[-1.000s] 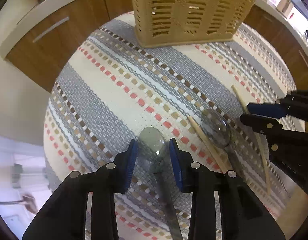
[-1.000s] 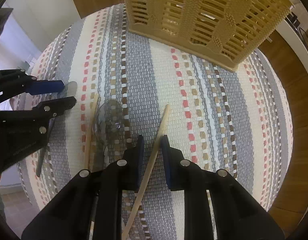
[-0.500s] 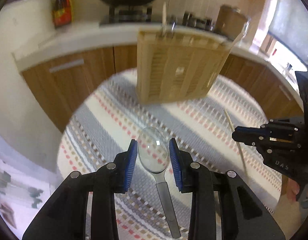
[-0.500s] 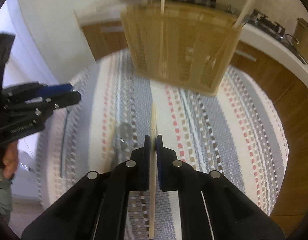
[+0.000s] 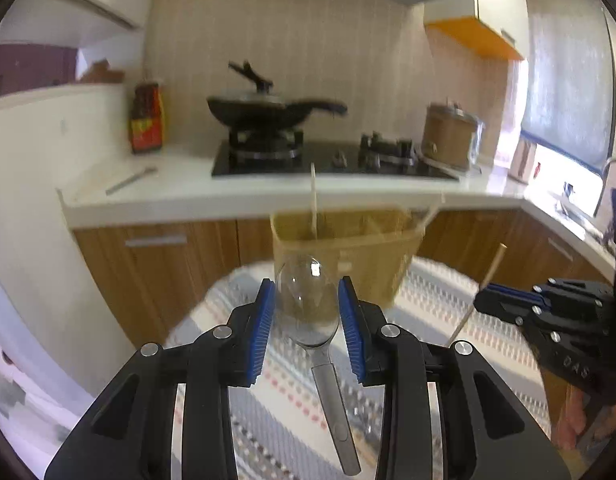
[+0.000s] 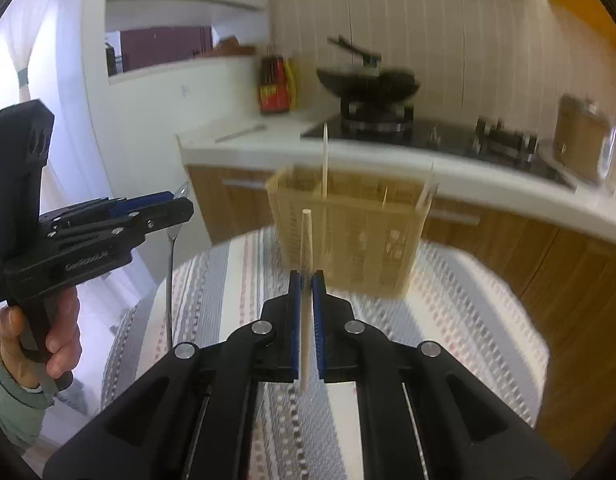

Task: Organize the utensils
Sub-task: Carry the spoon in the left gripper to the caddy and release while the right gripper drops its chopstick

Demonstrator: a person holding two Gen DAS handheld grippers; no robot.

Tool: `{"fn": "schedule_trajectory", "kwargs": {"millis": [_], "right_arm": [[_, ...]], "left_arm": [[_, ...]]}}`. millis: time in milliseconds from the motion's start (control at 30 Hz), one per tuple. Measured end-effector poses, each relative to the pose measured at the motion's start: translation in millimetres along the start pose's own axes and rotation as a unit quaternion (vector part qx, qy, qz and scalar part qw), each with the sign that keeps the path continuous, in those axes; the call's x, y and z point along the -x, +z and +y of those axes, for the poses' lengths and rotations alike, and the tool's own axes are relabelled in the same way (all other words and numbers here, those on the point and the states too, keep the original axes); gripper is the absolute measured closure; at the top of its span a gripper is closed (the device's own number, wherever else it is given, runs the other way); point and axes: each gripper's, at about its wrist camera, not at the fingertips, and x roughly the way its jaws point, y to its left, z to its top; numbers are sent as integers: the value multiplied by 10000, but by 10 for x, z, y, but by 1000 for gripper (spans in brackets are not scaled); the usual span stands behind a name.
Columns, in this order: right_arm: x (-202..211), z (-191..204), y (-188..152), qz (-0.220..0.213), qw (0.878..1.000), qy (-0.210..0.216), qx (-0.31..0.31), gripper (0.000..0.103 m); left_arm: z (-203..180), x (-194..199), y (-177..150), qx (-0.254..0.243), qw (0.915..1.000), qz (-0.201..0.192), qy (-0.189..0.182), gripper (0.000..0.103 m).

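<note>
Blue-padded fingers (image 5: 347, 320) of the left gripper (image 5: 306, 322) clamp a shiny metal spoon (image 5: 308, 300); the right gripper (image 6: 306, 320) pinches a pale wooden chopstick (image 6: 306, 280). Both are now lifted off the striped woven tablecloth (image 6: 447, 320), ready for the slatted tan plastic basket (image 6: 347, 232).

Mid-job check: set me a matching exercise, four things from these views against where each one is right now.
Things:
1. spoon
2. chopstick
3. wok
4. basket

Places:
A. on the striped tablecloth
B. in the left gripper
C. on the stove burner
D. in the right gripper

Pairs: 1-B, 2-D, 3-C, 4-A
</note>
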Motion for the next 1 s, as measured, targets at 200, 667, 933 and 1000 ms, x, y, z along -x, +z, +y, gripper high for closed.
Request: {"fn": "schedule_trajectory", "kwargs": {"millis": [200,667,933,1000], "right_arm": [[46,-79,377,-401,9991,-112,46,99],[-41,-534,1275,-1129,9918,-502,-338,99],[-338,-840,1334,-1037,9901,-810,-483,99],[-434,-880,1272,-989,9898,-899,-500,99]], "left_arm": [[-6,41,459,126,9984,-549,60,72],[-279,-330,1284,-39,9891,-1460,212,72],[-238,-805,1332,206,9898,-1404,104,72],[-251,-896,1287,247,9896,-1414,97,72]]}}
